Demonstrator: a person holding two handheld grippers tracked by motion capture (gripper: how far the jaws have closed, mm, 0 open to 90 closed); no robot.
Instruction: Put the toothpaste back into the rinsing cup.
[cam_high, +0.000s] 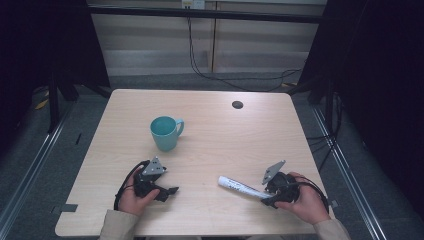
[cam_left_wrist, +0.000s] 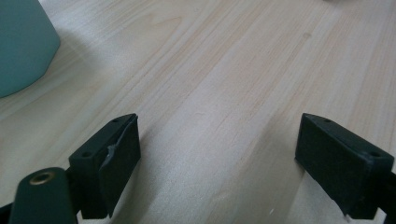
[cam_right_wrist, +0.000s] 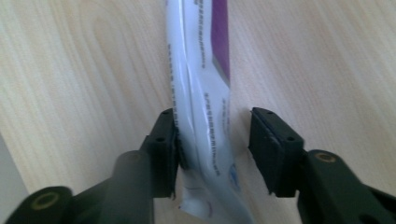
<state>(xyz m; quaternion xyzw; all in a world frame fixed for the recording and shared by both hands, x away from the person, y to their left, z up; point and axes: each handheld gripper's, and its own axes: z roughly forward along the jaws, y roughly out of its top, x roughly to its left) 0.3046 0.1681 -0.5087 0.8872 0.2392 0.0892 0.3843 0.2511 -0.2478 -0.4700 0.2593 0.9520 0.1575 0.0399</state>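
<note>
Teal mug (cam_high: 165, 133) upright on table (cam_high: 240, 140), contents seemingly none.

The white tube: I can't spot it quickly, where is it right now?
In the high view, the white tube lies on the table near the front right, its end between the right gripper jaws, right of the teal mug.

Left gripper (cam_high: 170, 190) gapes wide; right gripper (cam_high: 266, 199) partly parted (both hand-held).
</note>
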